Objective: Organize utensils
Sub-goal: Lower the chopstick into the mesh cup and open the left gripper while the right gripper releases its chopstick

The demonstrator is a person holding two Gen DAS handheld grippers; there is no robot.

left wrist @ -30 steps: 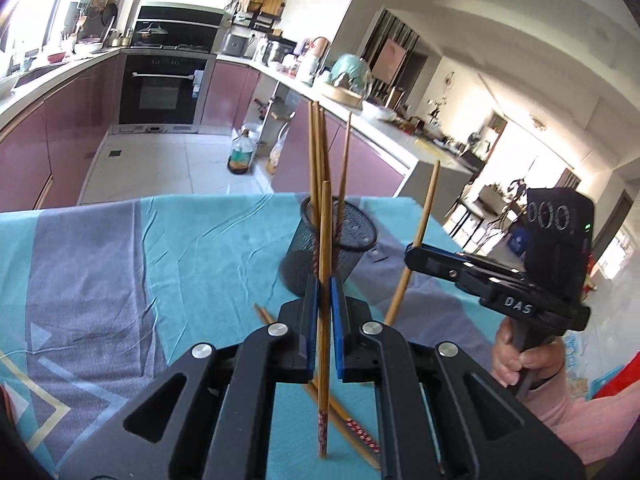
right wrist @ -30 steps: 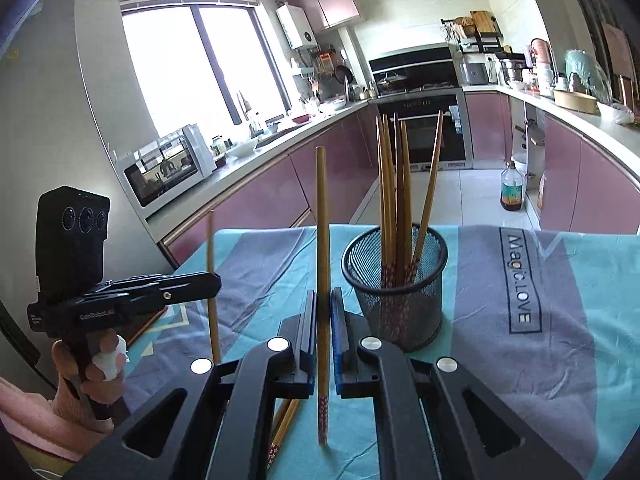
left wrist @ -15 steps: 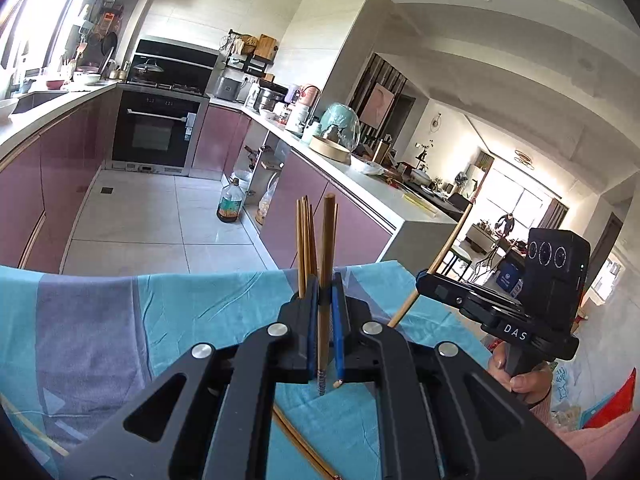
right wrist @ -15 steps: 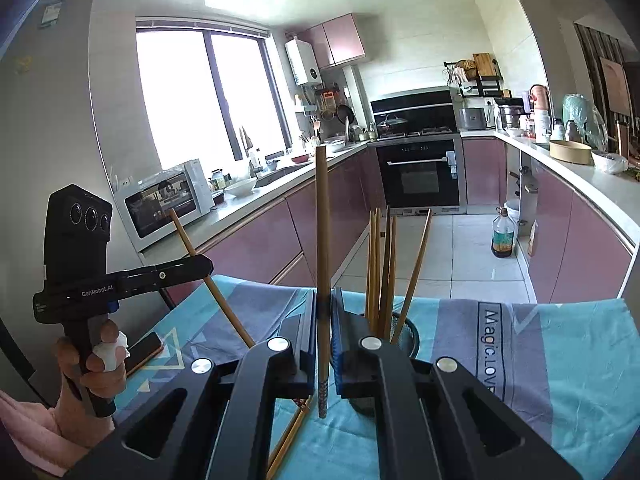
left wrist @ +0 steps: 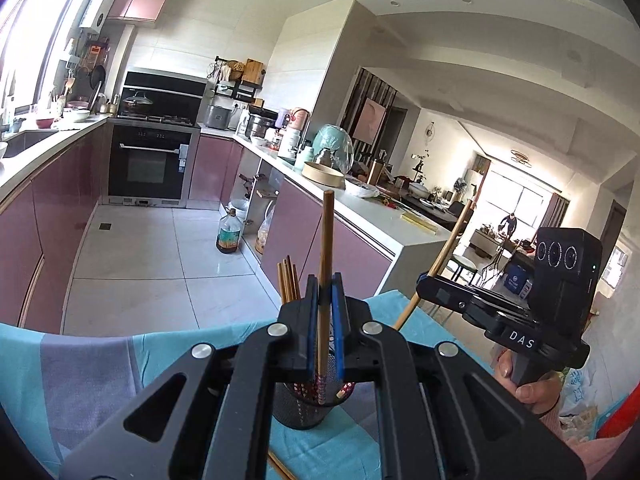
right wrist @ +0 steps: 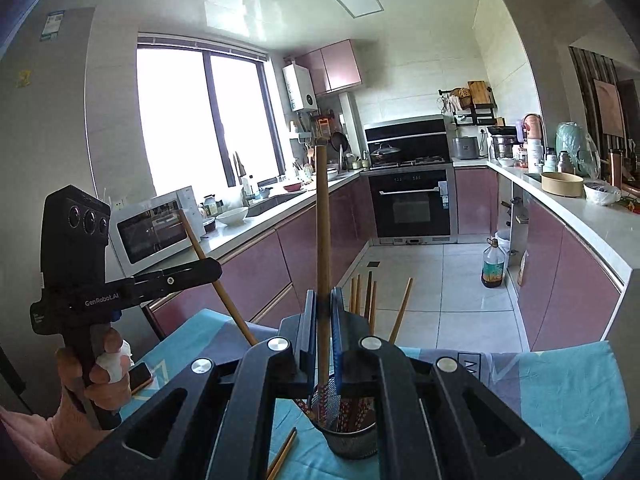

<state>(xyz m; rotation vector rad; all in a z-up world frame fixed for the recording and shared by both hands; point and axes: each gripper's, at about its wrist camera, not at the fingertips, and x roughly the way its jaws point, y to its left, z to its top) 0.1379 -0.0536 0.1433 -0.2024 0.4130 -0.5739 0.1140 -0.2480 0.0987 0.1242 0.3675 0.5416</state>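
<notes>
Two chopsticks are being held, one in each gripper. The left gripper (left wrist: 325, 312) is being kept closed on a chopstick (left wrist: 326, 248) that stands nearly upright between its blue pads, its patterned tip hanging over the mouth of the mesh cup (left wrist: 304, 408). The right gripper (right wrist: 323, 320) is likewise being kept clamped on its own chopstick (right wrist: 322, 216), whose patterned tip is hanging at the cup's (right wrist: 352, 440) rim.

Compared with a second ago, both grippers are being carried higher: the cloth-covered desk (left wrist: 80, 380) is now filling far less of each view, the cup is sitting low behind the jaws, and more kitchen floor and ceiling are being shown. Neither grip is seen to have changed. From the right view, the left chopstick (right wrist: 218, 276) is being seen leaning across its gripper (right wrist: 208, 270); from the left view, the right chopstick (left wrist: 436, 268) is being seen slanted through the other gripper (left wrist: 426, 292).

Several chopsticks (right wrist: 366, 300) are already standing in the cup, near the desk's far edge. At least one more (right wrist: 282, 454) is lying loose on the cloth at the near side. The lift is probably being made to clear the rim, so that both tips can be lowered inside and released.
</notes>
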